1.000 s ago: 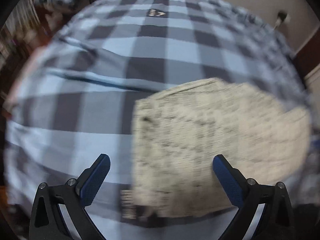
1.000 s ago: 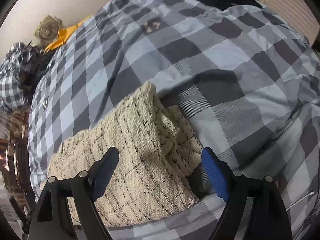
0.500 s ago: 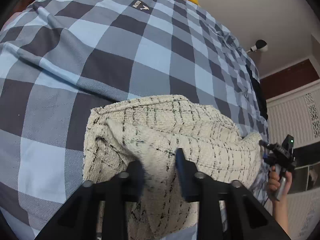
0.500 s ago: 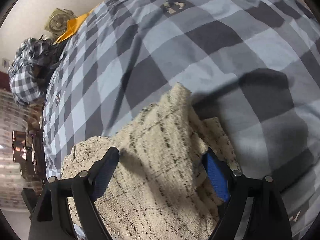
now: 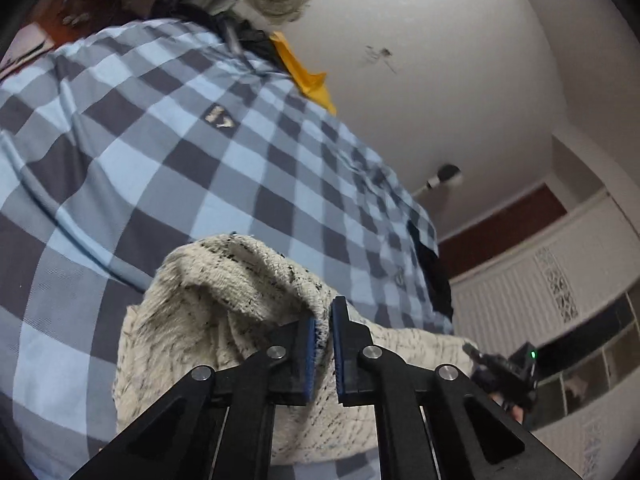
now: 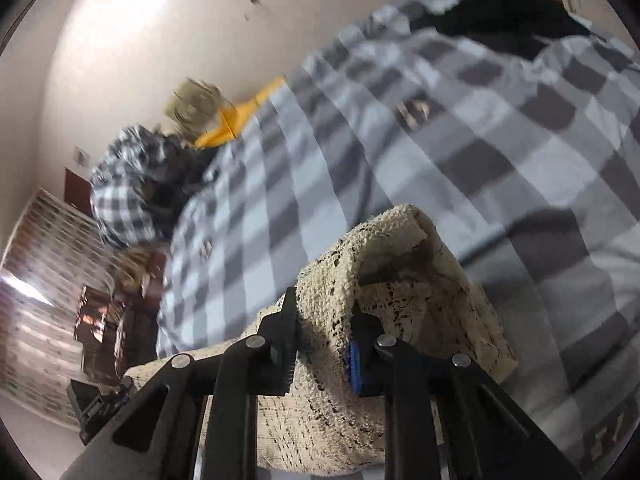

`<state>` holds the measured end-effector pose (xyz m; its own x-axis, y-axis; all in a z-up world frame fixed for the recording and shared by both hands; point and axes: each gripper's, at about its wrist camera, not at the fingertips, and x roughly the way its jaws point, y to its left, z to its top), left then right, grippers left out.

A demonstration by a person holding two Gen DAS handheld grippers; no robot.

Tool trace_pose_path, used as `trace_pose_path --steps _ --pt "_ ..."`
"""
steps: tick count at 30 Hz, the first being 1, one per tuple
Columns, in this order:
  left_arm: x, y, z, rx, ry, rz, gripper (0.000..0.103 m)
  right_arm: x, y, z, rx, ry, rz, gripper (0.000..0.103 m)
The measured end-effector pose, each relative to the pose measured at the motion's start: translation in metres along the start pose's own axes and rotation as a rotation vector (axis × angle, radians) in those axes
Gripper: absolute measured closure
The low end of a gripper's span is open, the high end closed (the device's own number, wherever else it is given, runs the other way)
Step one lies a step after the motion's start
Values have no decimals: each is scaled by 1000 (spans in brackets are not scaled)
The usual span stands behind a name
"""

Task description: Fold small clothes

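Left wrist view: my left gripper (image 5: 324, 344) and right gripper (image 6: 320, 344) have just closed, clamping opposite ends of the cream knit garment (image 5: 224, 300), its long axis between them.

One cream woven garment with thin black check lines (image 5: 224, 320), coarse and nubbly in texture. It occupies the lower centre of both wrist views. The fabric is bunched and partly doubled over, with one rounded fold humped upward at frame centre (image 6: 400, 264). Its lower portion spreads toward the bottom edge.
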<state>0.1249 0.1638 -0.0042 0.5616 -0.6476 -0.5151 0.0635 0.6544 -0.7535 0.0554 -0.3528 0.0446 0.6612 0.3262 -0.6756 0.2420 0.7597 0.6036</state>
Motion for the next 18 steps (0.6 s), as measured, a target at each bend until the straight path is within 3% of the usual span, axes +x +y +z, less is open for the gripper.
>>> trace_pose_path --steps 2,5,6,7,8,9,11,12,13,14,15,17,18 --pt "13 22 8 -53 -2 65 97 13 1 7 0 11 -32 87" --pt "25 59 13 -101 -34 254 97 51 -12 16 3 66 -138 85" --pt "23 64 13 -96 -55 311 97 61 -21 17 15 90 -181 82" --pt "19 67 14 -77 -71 411 96 73 -35 17 56 133 -232 72" --pt "17 66 15 -45 -61 496 96 80 -50 15 108 175 -275 65" --pt "16 60 18 21 -31 634 96 78 -61 13 158 184 -289 65" --pt "19 45 18 169 41 854 96 52 -64 13 175 119 -323 65" --pt "19 34 12 248 59 909 96 29 -51 15 114 47 -426 63" --pt "19 21 5 325 66 933 95 13 -39 15 68 -15 -507 49" --pt "19 5 -6 408 77 932 95 -4 -25 13 27 -83 -577 26" --pt "19 -7 -16 456 88 910 95 -21 -10 7 -6 -150 -609 18" --pt "24 -35 -38 500 139 767 95 -34 12 -7 -43 -187 -565 12" --pt "30 -44 -44 504 169 687 95 -33 26 -18 -79 -154 -501 12"
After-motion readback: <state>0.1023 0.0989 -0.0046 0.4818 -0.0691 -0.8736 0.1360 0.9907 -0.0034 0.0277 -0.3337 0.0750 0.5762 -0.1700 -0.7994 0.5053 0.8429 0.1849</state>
